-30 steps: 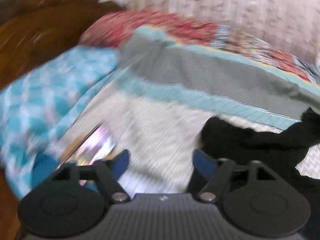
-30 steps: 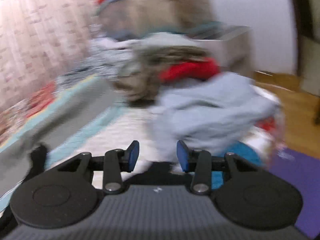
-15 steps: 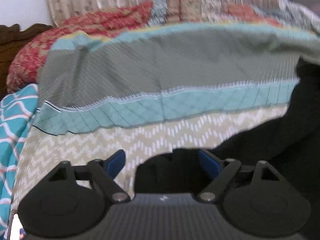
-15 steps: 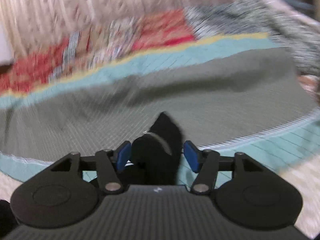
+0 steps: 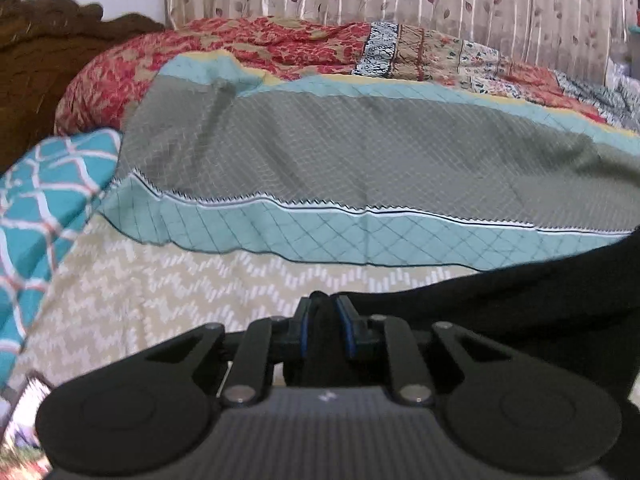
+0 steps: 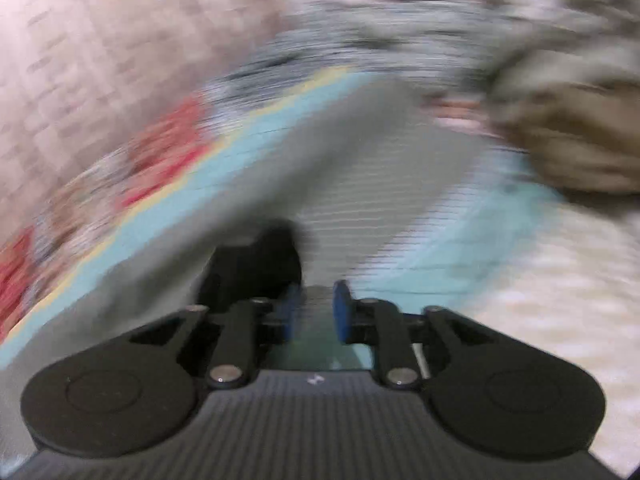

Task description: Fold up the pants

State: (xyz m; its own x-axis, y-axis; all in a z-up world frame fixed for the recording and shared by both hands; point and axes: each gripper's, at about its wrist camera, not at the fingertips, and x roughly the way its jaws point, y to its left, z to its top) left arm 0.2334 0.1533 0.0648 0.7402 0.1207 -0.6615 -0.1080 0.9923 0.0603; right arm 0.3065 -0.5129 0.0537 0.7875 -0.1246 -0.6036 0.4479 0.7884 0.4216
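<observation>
Since half a second ago, left gripper (image 5: 323, 322) jaws have just been closing, now clamped on pants (image 5: 520, 300) edge; pants run toward 3 o'clock over bedsheet (image 5: 160, 300). Right gripper (image 6: 314, 312) jaws have been closing, still apart, nothing between; pants (image 6: 256, 260) at 11 o'clock.

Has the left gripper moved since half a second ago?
Yes. The left gripper has slid forward over the black pants toward the teal band, its jaws just closing on the fabric.

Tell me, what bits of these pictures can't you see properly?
- Black pants, left wrist view: cut off by the right edge and hidden behind the left gripper.
- Right wrist view: motion blur hides whether the right gripper fingers hold anything.
- Brown lump, right wrist view: too blurred to name.
</observation>
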